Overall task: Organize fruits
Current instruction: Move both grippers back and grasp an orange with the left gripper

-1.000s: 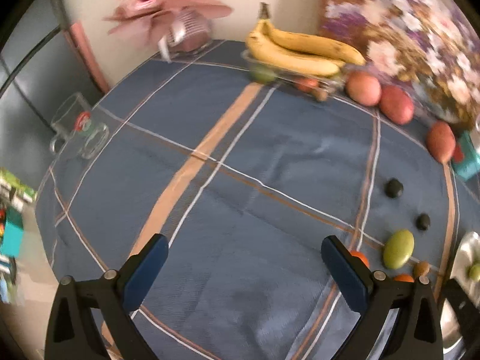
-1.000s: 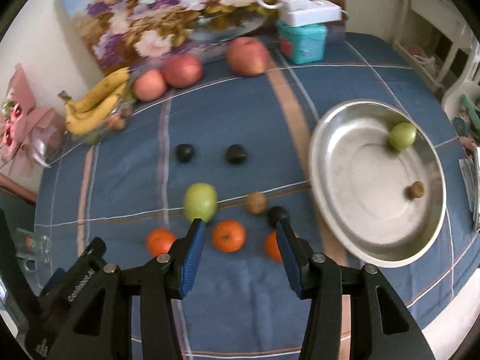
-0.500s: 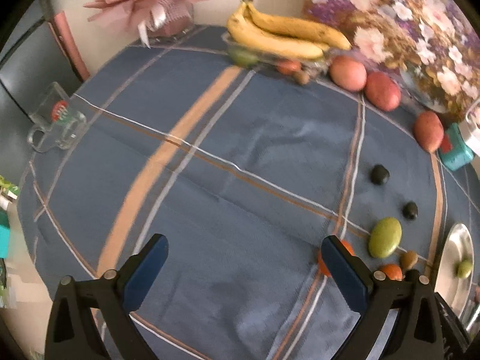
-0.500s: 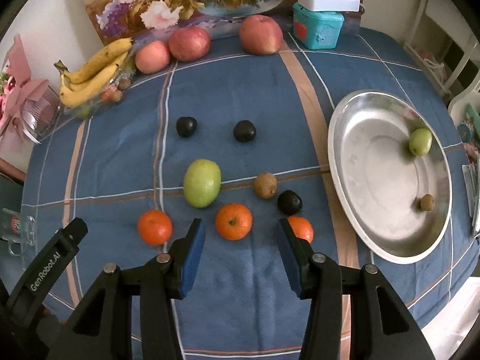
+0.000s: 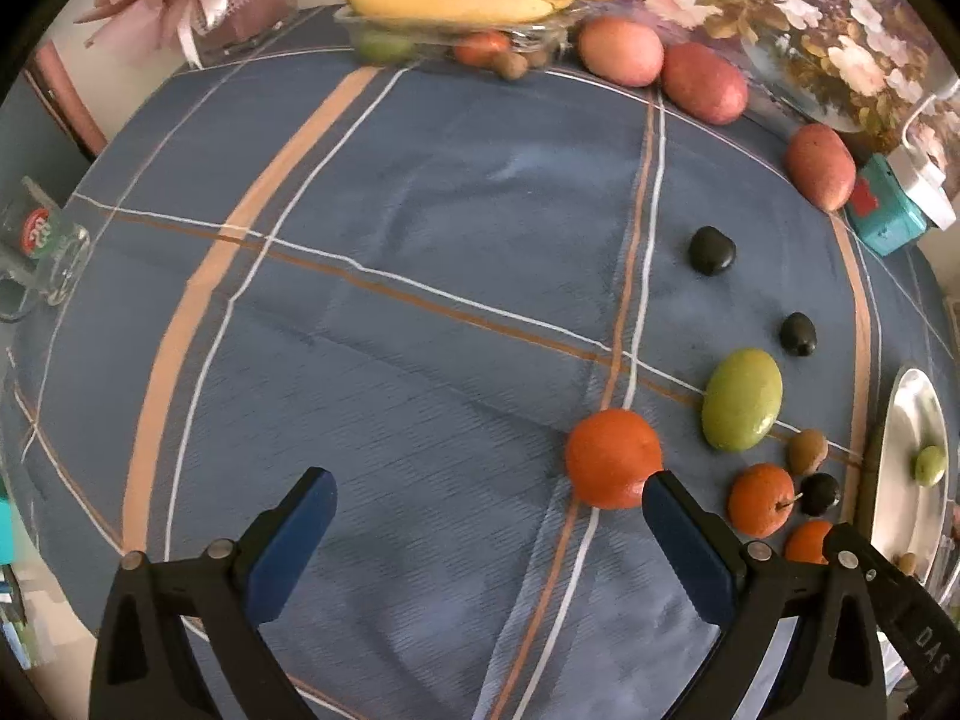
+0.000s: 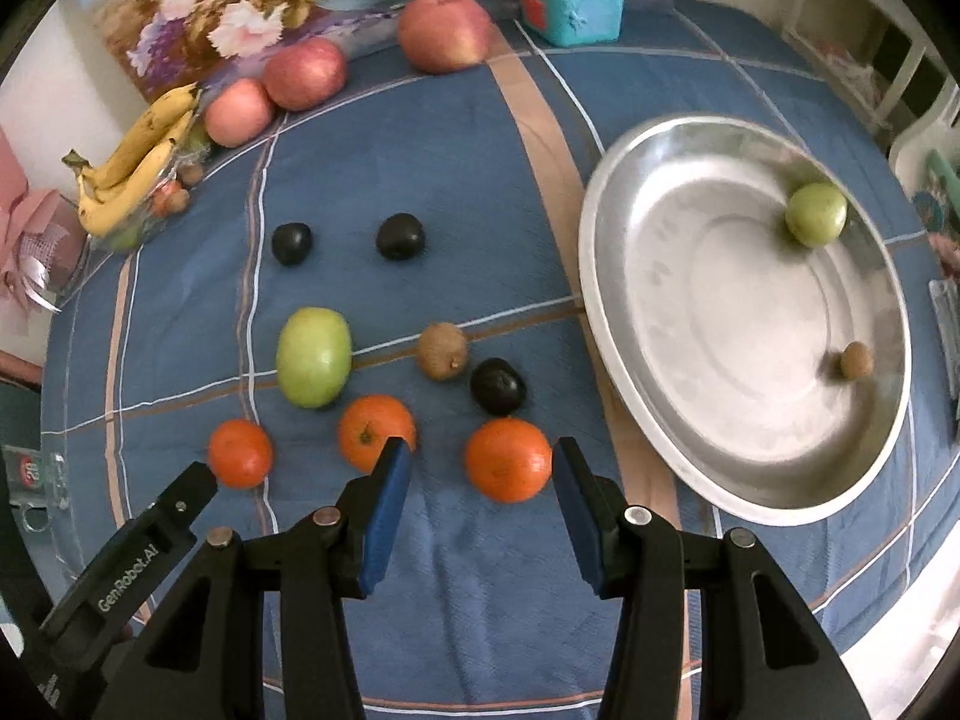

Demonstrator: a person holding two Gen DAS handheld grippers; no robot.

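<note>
Where fruit lies, blue tablecloth (image 6: 480, 138) (orange-striped), floral painting (image 6: 252, 6) behind

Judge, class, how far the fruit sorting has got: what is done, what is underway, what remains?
Done: a green fruit and a small brown one lie in the metal dish. Underway: the right gripper, open, frames an orange; the left gripper is open beside another orange. Left: the other fruits on the cloth.
</note>
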